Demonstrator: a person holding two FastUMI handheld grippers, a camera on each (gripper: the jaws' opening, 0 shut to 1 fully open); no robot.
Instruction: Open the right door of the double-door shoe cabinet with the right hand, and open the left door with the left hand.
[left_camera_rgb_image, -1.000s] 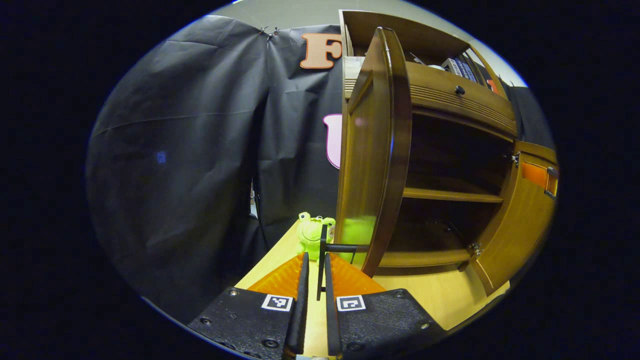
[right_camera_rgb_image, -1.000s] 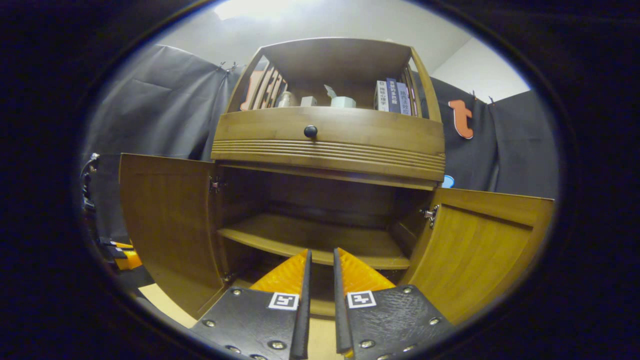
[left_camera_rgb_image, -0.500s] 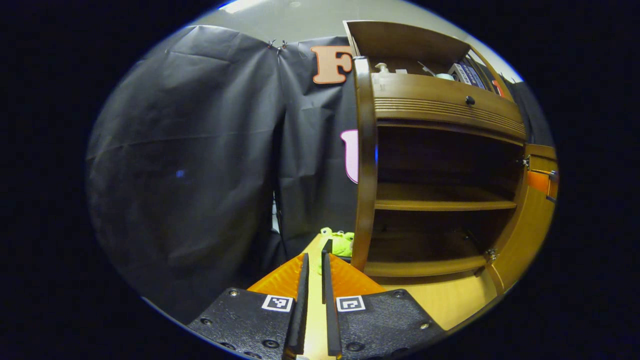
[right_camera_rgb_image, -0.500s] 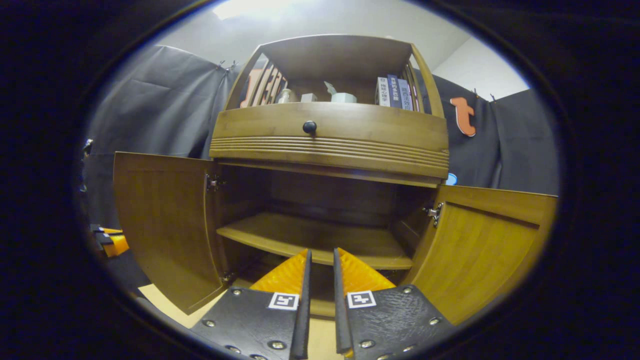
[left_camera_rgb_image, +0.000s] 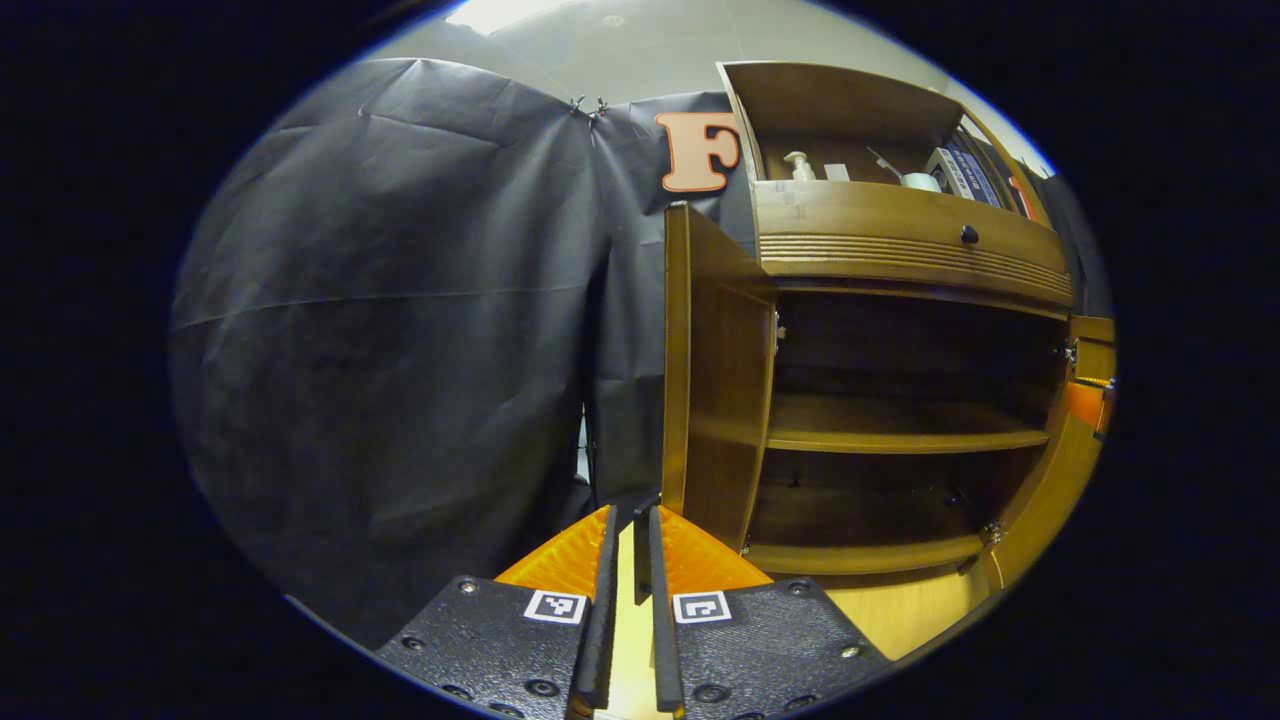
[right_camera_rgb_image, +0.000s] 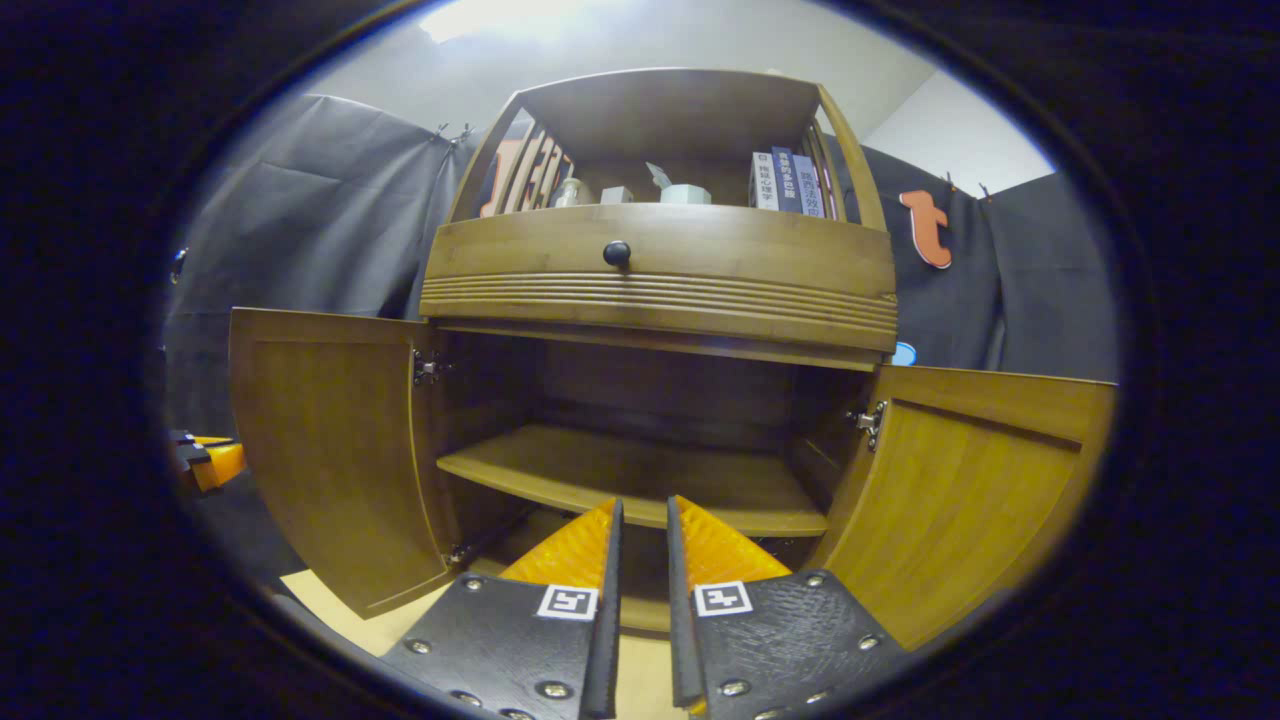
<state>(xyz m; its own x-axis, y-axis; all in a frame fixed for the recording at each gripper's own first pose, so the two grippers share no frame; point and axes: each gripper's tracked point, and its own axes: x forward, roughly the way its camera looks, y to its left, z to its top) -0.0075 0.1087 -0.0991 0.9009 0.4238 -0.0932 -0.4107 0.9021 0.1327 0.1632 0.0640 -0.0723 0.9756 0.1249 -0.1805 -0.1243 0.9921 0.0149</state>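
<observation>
Both doors of the brown wooden double-door shoe cabinet (right_camera_rgb_image: 660, 290) stand swung wide. At the far left of the right gripper view the left gripper (right_camera_rgb_image: 205, 462) peeks out beside the outer face of the brown wooden left door (right_camera_rgb_image: 335, 450); in the left gripper view its own fingers (left_camera_rgb_image: 605, 590) sit nearly together around a thin dark handle piece at that door's edge (left_camera_rgb_image: 680, 370), though whether they press on it cannot be told. Next comes the bare middle shelf (right_camera_rgb_image: 630, 480). Centred low before it, the right gripper (right_camera_rgb_image: 640, 610) points level into the cabinet, fingers close together and empty. Rightmost hangs the brown wooden right door (right_camera_rgb_image: 970, 490)
</observation>
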